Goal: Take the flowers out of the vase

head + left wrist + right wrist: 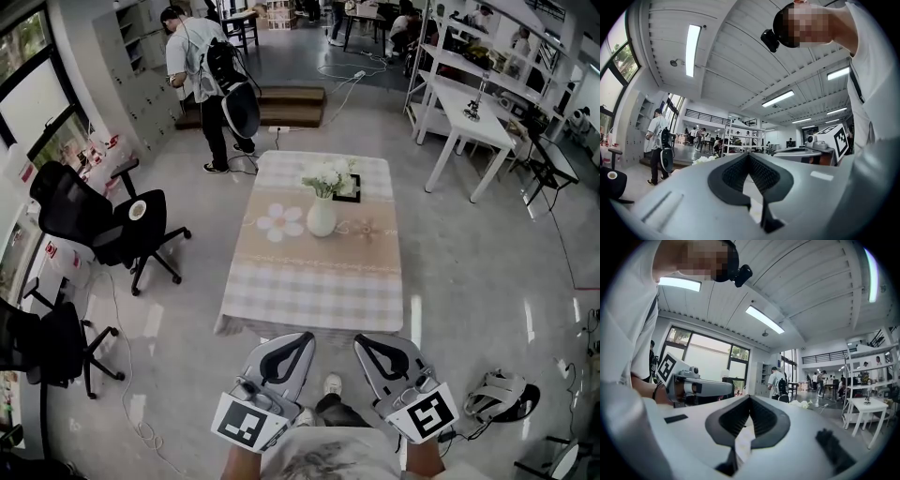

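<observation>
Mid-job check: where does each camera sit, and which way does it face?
Head view: on the head, steeply down at table, vase, flowers; left gripper, right gripper show.
Left gripper view: on left gripper, level along shut jaws; right gripper, torso at right.
Right gripper view: likewise; left gripper at left.
All share the flowers.

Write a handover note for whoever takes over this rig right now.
Left claw: shut, empty, held level by the near edge of the table.
Right claw: shut, empty, alongside the left one.
Flowers: white, standing in the white vase, upright at mid-table, well beyond both claws.
Done: nothing; flowers untouched.
Left: move in, open a claw, grip the stems, lift the flowers out.
</observation>
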Action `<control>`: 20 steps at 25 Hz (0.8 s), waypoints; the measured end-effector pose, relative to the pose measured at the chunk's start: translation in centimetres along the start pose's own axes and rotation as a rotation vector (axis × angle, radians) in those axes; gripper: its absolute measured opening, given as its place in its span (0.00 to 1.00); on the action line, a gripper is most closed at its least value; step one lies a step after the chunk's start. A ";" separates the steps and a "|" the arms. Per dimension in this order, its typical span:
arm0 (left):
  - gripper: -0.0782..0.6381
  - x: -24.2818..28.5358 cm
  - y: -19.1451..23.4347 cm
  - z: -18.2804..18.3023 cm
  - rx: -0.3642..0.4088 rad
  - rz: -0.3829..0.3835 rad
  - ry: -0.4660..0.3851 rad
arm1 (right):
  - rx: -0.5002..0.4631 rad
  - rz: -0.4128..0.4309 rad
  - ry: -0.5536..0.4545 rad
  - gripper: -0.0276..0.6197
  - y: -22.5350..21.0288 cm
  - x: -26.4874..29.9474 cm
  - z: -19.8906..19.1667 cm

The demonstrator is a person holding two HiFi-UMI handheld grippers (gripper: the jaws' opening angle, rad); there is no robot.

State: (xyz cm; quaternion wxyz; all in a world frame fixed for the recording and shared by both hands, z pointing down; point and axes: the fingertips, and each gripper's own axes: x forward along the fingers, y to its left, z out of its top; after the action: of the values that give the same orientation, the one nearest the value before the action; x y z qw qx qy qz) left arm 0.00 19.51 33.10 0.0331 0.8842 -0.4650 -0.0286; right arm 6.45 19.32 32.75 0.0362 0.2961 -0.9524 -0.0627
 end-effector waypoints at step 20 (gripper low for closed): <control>0.12 9.3 3.9 0.9 0.067 0.094 -0.017 | 0.024 0.114 -0.046 0.07 -9.3 4.6 -0.6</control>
State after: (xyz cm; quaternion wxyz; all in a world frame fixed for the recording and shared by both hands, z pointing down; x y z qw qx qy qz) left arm 2.01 9.59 32.32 0.0008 0.8618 -0.5069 -0.0192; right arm 7.91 9.02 32.17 0.0142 0.2401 -0.9690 -0.0561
